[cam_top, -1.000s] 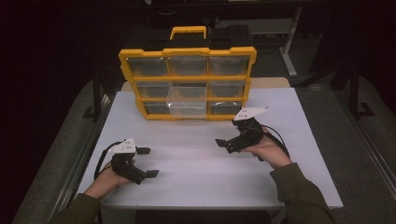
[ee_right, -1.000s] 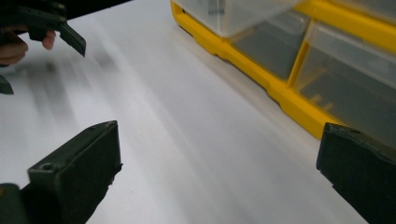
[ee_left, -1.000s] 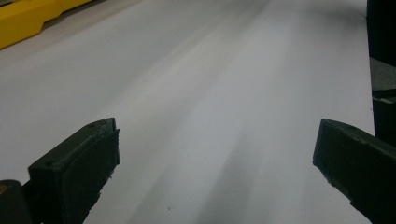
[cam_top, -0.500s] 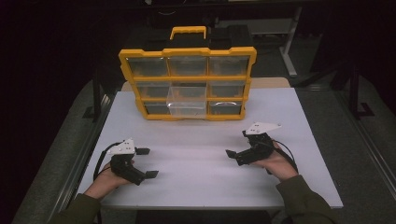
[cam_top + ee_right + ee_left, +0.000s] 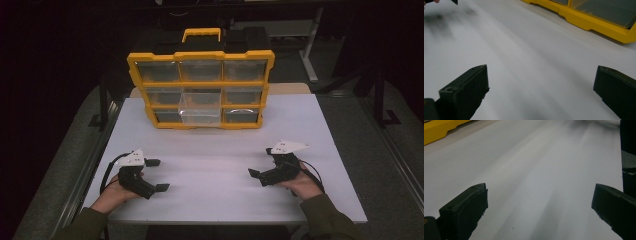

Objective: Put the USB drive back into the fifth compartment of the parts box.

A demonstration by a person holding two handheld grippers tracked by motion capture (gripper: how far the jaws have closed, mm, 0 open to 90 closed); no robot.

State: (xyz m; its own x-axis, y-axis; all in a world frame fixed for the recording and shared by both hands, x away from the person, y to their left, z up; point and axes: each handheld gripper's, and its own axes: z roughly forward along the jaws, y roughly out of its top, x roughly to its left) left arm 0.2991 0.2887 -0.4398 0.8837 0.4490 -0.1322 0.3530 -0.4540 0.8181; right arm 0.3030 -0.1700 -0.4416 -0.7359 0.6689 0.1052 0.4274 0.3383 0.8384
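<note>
One white table [image 5: 210, 150]. One yellow organizer case [image 5: 201, 89] with one handle [image 5: 201, 34] and nine clear compartments, three rows of three. Two grippers: left gripper [image 5: 157, 175], right gripper [image 5: 261, 162]. Two hands.

I see my left gripper [image 5: 156, 175] at about 7 o'clock, held in my left hand [image 5: 112, 195], its jaws spread wide and pointing toward 3 o'clock. My right gripper [image 5: 262, 165] is at about 5 o'clock in my right hand [image 5: 302, 185], jaws wide apart, pointing toward 9 o'clock.
</note>
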